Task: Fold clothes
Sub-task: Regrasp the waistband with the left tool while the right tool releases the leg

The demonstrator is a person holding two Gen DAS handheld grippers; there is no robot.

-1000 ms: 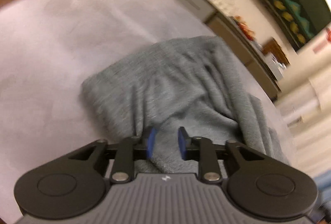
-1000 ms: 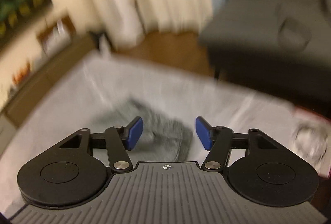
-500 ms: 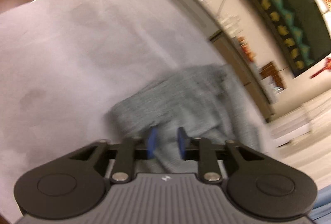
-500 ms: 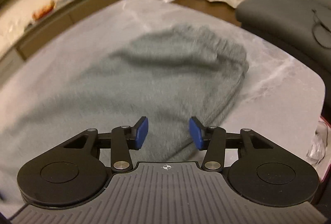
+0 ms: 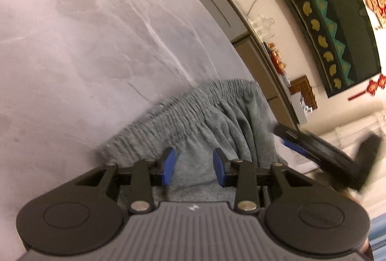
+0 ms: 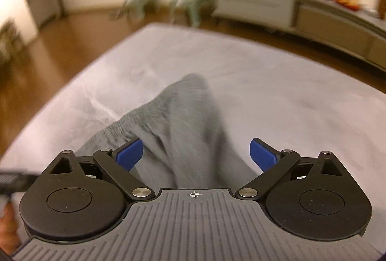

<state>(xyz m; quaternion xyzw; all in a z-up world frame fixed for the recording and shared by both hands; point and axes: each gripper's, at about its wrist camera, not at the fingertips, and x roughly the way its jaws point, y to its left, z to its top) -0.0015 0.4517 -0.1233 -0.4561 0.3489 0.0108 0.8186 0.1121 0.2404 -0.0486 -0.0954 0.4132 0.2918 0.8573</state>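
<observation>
Both of my claws hang over the grey pants [image 5: 205, 121] lying bunched on the pale marbled table [image 5: 96, 44]. Left gripper [image 5: 193, 165] sits just behind the gathered elastic waistband [image 5: 193, 101], jaws narrowly parted, cloth between them ungripped. Right gripper [image 6: 195, 154] gapes wide above a blurred, rumpled fold.

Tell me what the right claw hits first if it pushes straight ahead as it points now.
Most likely the grey garment: its bunched fold lies directly between the open fingers of the right claw, on the pale table. Depth is blurred, so contact distance is unclear.
</observation>
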